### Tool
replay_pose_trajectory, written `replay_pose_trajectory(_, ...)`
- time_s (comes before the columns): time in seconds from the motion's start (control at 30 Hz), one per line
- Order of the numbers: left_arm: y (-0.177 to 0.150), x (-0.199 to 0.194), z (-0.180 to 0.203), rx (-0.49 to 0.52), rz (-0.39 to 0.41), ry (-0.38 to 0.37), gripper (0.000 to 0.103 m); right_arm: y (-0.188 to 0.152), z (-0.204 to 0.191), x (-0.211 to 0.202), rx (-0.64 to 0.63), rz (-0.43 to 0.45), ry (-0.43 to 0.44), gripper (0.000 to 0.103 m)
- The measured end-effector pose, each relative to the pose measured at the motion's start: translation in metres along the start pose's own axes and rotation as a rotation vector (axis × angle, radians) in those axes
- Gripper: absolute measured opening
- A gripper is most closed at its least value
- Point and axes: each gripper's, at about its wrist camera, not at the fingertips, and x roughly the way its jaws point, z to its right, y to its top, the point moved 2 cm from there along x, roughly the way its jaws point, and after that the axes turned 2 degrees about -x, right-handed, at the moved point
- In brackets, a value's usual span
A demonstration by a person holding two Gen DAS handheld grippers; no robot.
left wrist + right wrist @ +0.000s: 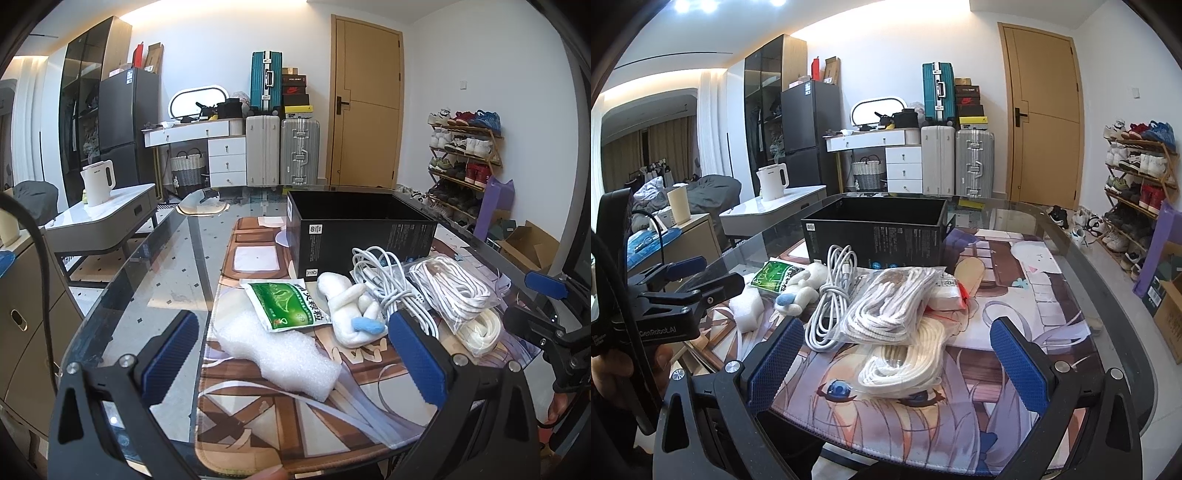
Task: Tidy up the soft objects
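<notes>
On tabletop (1108, 314): soft objects heaped before empty black box (362, 232), presumably their destination: foam (280, 354), green sachet (288, 304), plush toy (351, 306), white cable (831, 295), bagged cords (890, 306). Left tool (291, 354) and right tool (897, 365) both spread, empty.

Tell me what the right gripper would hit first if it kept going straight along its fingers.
Probably the lower rope bag, lying on the mat between the open right gripper's fingers. Just behind it sits the upper rope bag, then the black box. Depth is hard to judge in the fisheye view.
</notes>
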Motion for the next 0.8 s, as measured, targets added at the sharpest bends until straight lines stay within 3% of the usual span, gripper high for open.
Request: replay_pose_trajectory(0.8, -0.002, 0.008, -0.008, -0.003, -0.015, -0.007, 0.103, 0.010, -0.006, 0.013, 0.019, -0.037, 0.023, 0.103)
